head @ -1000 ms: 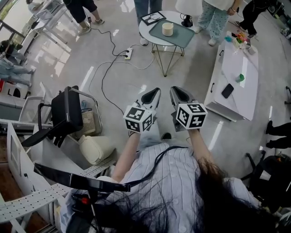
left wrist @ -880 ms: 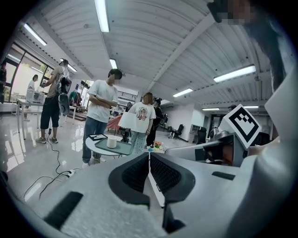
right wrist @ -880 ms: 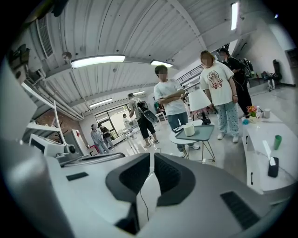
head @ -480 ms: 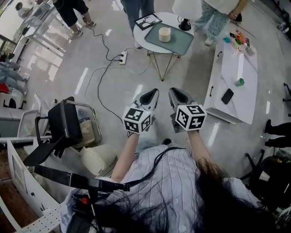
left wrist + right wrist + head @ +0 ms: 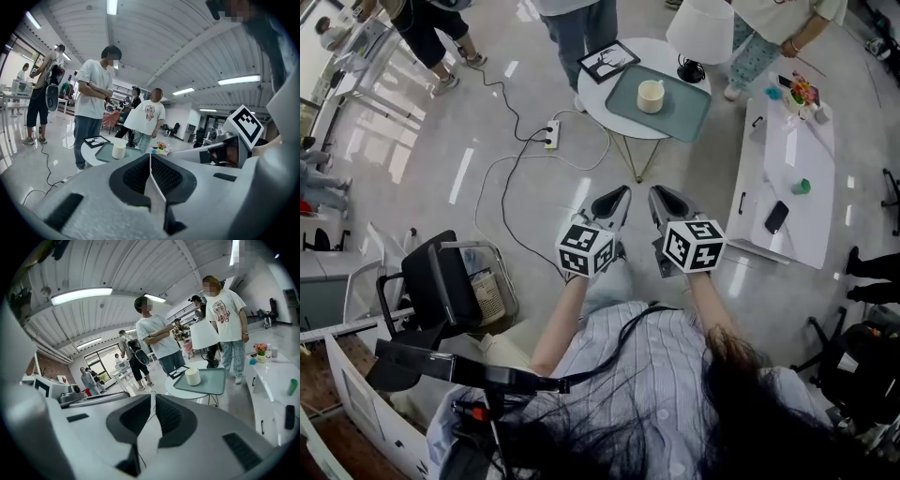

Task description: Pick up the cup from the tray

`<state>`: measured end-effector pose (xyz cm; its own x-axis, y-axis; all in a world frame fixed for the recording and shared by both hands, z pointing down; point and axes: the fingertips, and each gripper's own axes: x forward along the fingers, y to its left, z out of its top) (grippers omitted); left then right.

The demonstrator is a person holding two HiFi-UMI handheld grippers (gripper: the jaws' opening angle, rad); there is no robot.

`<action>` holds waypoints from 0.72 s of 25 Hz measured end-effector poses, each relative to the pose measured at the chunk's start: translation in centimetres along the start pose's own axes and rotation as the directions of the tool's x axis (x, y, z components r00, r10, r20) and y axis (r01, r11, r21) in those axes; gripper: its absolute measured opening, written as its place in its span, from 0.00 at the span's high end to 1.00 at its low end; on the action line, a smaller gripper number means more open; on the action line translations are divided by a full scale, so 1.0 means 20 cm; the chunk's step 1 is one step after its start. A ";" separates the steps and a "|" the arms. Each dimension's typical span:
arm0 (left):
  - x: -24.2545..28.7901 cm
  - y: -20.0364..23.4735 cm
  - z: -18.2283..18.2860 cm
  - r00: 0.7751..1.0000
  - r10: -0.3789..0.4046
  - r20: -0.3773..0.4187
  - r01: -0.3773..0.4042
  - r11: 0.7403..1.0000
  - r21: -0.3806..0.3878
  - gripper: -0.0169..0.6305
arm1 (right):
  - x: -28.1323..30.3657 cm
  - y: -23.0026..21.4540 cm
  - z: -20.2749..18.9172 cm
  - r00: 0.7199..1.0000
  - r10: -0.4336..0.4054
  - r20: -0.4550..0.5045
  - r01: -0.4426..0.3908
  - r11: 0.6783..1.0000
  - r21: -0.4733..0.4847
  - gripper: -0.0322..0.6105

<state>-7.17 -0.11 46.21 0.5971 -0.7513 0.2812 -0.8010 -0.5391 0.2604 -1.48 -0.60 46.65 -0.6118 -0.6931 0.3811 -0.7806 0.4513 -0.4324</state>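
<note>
A cream cup stands upright on a grey-green tray on a small round white table, well ahead of me across the floor. My left gripper and right gripper are held side by side at waist height, pointing toward that table and far short of it. Both are shut with nothing between the jaws. The left gripper view has the cup and tray beyond the gripper. In the right gripper view the cup sits on the tray past the gripper.
On the round table stand a white lamp and a black picture frame. People stand behind it. A power strip with cables lies on the floor. A long white table with a phone is at right, a black chair at left.
Both grippers have travelled forward together toward the round table, which now sits lower and nearer in the head view. Their jaws stayed shut.
</note>
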 end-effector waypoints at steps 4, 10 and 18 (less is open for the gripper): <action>0.10 0.16 0.07 0.999 -0.041 -0.013 0.041 0.999 0.002 0.95 | 0.17 -0.03 0.08 1.000 -0.027 0.009 0.027 0.999 0.027 0.88; 0.25 0.34 0.14 0.994 -0.105 -0.021 0.106 0.994 0.017 0.95 | 0.35 -0.08 0.17 0.997 -0.069 0.029 0.068 0.997 0.041 0.88; 0.34 0.41 0.15 0.987 -0.157 -0.041 0.157 0.988 0.007 0.95 | 0.44 -0.12 0.21 0.993 -0.114 0.026 0.112 0.992 0.059 0.88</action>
<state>-9.82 -10.85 47.60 0.7164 -0.6415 0.2742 -0.6976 -0.6530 0.2948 -4.43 -10.16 47.53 -0.5156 -0.7545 0.4061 -0.8352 0.3367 -0.4348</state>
